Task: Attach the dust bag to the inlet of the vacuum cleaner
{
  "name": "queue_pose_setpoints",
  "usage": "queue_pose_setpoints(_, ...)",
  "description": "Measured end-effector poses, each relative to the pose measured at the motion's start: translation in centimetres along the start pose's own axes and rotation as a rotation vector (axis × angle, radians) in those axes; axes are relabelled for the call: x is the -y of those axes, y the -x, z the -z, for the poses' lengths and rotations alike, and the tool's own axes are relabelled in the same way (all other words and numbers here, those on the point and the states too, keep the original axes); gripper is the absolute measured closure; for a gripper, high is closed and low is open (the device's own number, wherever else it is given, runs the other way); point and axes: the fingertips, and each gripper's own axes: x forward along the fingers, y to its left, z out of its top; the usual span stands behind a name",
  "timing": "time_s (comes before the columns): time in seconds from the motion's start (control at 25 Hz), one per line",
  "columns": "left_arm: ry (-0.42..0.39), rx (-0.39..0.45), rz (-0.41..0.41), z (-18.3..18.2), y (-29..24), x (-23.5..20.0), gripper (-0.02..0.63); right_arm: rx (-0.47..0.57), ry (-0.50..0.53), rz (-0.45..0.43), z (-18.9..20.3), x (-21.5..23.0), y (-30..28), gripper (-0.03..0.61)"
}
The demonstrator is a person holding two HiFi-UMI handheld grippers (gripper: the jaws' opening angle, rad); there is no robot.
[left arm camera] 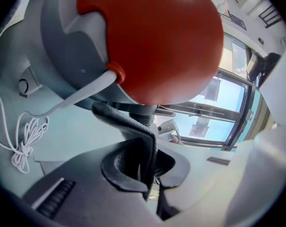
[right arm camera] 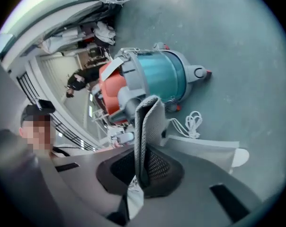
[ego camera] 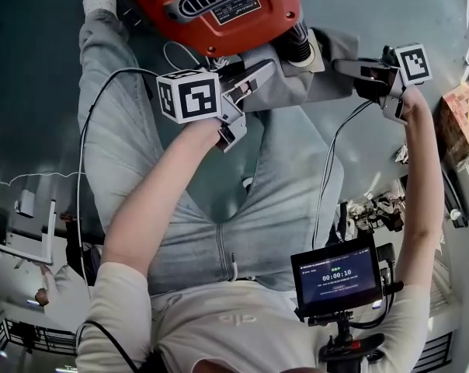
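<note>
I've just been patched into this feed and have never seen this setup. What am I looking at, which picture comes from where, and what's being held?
No robot here: a person holds hand-held tongs in each hand. The head view looks down from a camera on their head. The other two pictures come from cameras riding on each pair of tongs. On the floor stands a red vacuum cleaner, a loose white cord beside it. The left tongs and the right tongs are both shut on the grey dust bag, held between them close to the vacuum cleaner's black ribbed inlet. Whether it is seated on the inlet I cannot tell. The small screen low in the head view shows a timer.
</note>
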Motion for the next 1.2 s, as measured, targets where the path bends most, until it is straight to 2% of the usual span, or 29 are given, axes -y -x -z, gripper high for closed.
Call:
queue_pose_setpoints(0.12,0.028,-0.031,0.005,0.2,0.4,-0.8,0.597,0.054,-0.053,-0.099,-1.5,-2.6,-0.6,0.561)
queue_pose_setpoints(0.28,0.055,-0.057,0.064,1.3,0.2,-0.8,0.595,0.138,-0.168,-0.166,-2.0,-3.4,-0.5,0.561)
queue_pose_setpoints(0.4,-0.020,-0.142,0.016,3.1,-0.1,-1.4,0.594,0.179,-0.187,-0.186,-2.5,-3.2,-0.3,0.561)
queue_pose_setpoints(0.52,-0.176,-0.276,-0.051,5.1,-0.5,-1.9,0.571,0.191,-0.190,-0.189,-2.9,-3.0,-0.2,0.561)
queue_pose_setpoints(0.6,-0.237,-0.290,-0.055,5.0,-0.8,-1.1,0.577,0.205,-0.191,-0.177,-3.2,-2.7,0.0,0.561)
queue_pose_setpoints(0.72,-0.176,-0.205,0.018,2.9,-0.2,1.3,0.594,0.209,-0.168,-0.101,-3.3,-1.1,1.0,0.561)
queue_pose_setpoints(0.8,-0.131,-0.190,0.041,1.9,0.3,1.5,0.595,0.205,-0.163,-0.095,-3.2,-0.8,1.0,0.561)
queue_pose_setpoints(0.88,-0.100,-0.178,0.024,1.4,0.4,0.7,0.596,0.225,-0.158,-0.122,-3.1,-2.0,0.5,0.561)
queue_pose_setpoints(0.96,-0.019,-0.161,-0.018,1.9,0.4,-1.3,0.595,0.219,-0.135,-0.108,-2.7,-3.9,-0.6,0.561)
queue_pose_setpoints(1.08,0.096,-0.125,-0.027,2.6,0.3,-2.2,0.596,0.190,-0.101,0.002,-3.2,-4.4,-1.6,0.561)
queue_pose_setpoints(1.2,0.140,-0.041,0.069,1.1,0.9,2.1,0.597,0.231,-0.141,0.095,-5.1,-0.4,0.1,0.561)
